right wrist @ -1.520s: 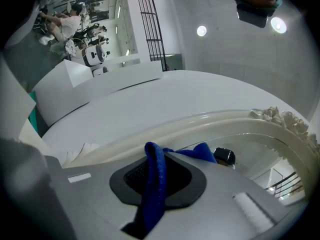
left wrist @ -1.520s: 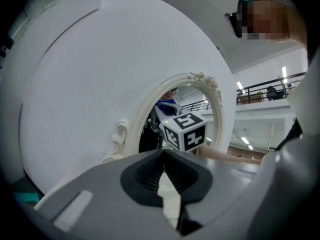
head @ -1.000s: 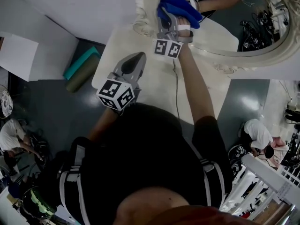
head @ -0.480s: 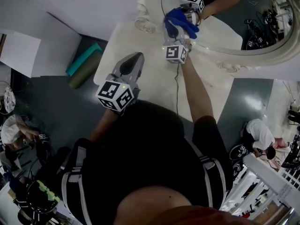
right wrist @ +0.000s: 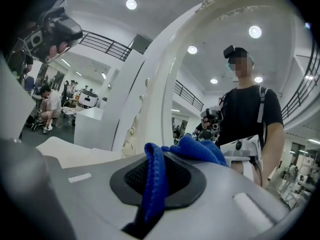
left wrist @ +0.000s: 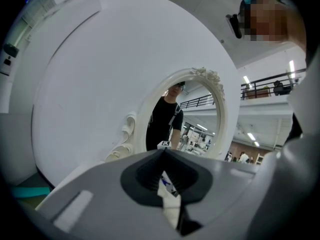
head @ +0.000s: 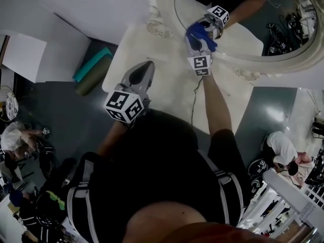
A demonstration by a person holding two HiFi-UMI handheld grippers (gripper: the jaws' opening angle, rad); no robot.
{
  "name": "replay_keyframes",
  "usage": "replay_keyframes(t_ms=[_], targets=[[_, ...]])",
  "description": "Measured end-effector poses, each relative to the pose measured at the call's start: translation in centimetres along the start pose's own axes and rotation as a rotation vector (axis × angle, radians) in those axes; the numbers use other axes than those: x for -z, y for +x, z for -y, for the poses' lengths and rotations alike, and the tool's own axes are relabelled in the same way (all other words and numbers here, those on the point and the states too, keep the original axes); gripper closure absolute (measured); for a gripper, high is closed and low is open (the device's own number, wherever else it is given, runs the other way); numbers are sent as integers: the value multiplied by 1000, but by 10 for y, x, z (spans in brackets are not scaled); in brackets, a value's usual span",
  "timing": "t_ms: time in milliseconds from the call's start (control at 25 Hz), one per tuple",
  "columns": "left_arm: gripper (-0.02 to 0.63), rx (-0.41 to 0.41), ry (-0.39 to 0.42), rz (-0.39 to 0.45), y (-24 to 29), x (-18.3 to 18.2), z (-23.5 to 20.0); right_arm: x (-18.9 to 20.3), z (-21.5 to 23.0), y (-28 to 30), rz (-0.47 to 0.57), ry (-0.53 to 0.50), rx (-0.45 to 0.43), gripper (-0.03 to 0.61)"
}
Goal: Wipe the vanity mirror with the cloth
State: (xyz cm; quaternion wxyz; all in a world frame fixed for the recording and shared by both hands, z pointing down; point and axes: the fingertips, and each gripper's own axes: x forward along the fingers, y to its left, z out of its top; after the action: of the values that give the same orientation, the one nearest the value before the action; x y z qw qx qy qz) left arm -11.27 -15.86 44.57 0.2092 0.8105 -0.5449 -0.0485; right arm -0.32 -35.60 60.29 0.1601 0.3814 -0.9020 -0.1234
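1. Far left on the floor: a teal mat and a darker roll beside it, well apart from the table.
2. Your left gripper hovers over the left part of the white table. Its jaws are closed together with nothing between them, and they point toward the mirror.
3. A thin cable runs along the table under your right forearm.
4. Your right gripper is clamped on the blue cloth. The cloth is bunched over the jaw tips.
5. The cloth sits at the lower left of the vanity mirror and looks pressed to the glass just above the ornate white frame. The gripper's reflection meets it there.
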Motion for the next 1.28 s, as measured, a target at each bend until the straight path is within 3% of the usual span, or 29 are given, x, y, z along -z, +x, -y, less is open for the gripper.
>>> replay_keyframes(t_ms=[160, 320, 400, 600, 680, 800, 960, 1120, 1280], targets=[[604, 7, 0, -6, 0, 3, 3, 3, -3, 0, -31, 25, -72, 546], [603, 25, 11, 0, -1, 2, 13, -17, 2, -22, 42, 170, -83, 545], [604, 29, 14, 7, -1, 0, 15, -44, 17, -45, 162, 305, -18, 545], [604, 40, 10, 13, -3, -2, 12, -105, 78, -130, 576, 790, 237, 545], [604, 54, 16, 16, -2, -4, 13, -124, 102, -165, 725, 877, 340, 545], [603, 69, 24, 24, -3, -7, 15, -154, 132, -208, 859, 877, 446, 545], [603, 82, 23, 33, -8, -11, 17, -179, 169, -273, 972, 771, 650, 543], [603, 95, 26, 33, -12, -10, 19, -182, 208, -311, 991, 644, 836, 543], [603, 94, 32, 36, -12, -11, 21, -185, 251, -320, 995, 580, 920, 543]])
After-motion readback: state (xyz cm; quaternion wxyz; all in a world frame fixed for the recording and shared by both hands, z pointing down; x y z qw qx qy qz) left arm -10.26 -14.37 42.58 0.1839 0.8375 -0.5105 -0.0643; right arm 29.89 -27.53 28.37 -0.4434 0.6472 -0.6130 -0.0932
